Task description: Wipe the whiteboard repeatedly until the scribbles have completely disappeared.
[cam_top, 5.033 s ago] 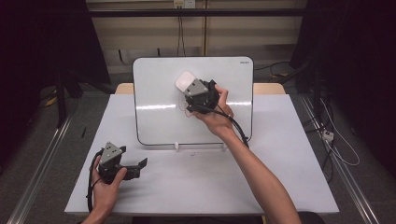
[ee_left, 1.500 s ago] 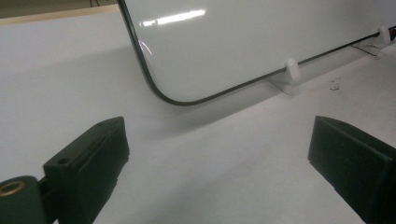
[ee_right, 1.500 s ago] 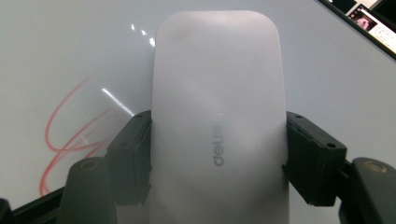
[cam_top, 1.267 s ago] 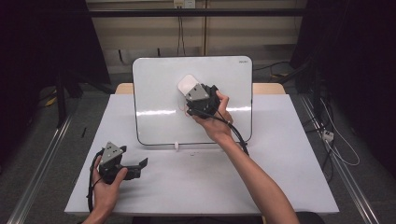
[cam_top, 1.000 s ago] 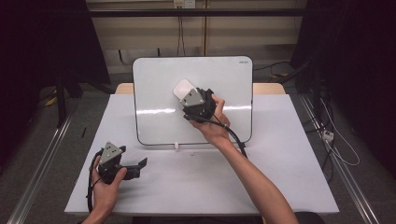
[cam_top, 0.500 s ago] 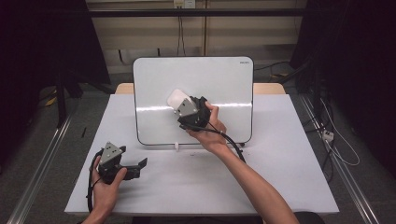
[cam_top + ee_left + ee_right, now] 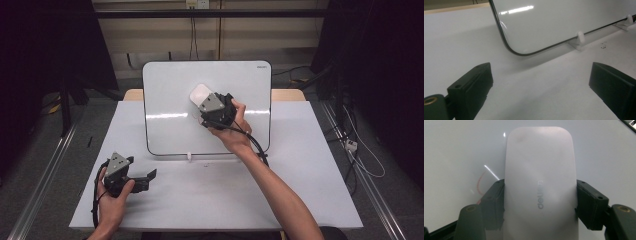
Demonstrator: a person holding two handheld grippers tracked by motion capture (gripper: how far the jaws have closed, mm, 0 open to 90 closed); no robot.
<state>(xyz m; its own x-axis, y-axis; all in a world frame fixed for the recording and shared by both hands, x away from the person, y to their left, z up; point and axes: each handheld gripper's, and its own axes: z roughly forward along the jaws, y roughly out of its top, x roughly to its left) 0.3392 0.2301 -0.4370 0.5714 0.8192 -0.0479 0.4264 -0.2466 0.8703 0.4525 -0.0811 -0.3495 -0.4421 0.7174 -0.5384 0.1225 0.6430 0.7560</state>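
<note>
- Your right gripper [image 7: 206,102] clamps a white eraser [image 7: 199,93] by its long sides. In the right gripper view both black pads press flat against the eraser [image 7: 540,185].
- The eraser sits on the whiteboard [image 7: 165,100], near the middle of its face. The high view does not show whether its underside touches the board; the gripper body covers its near end.
- In the right gripper view, the near end of the eraser runs off the bottom edge. Faint grey lettering on its back is too blurred to read with confidence.
- A thin red mark [image 7: 480,183] shows on the board just left of the left pad. Its lower part disappears behind the jaw, so its full shape is unknown.
- Your right hand [image 7: 231,131] wraps the gripper from the near side and hides its rear half. The cable [image 7: 255,145] trails along your forearm.
- Your left gripper [image 7: 145,179] rests on the table [image 7: 300,165] near the front left corner, well apart from the board. Its jaws stand wide with nothing between them.
- In the left gripper view, the board's lower corner [image 7: 510,48] and two white clips [image 7: 579,37] under its bottom edge are visible. The rest of the board is cut off at the frame.
- The surroundings beyond the table are dark and hard to make out.
</note>
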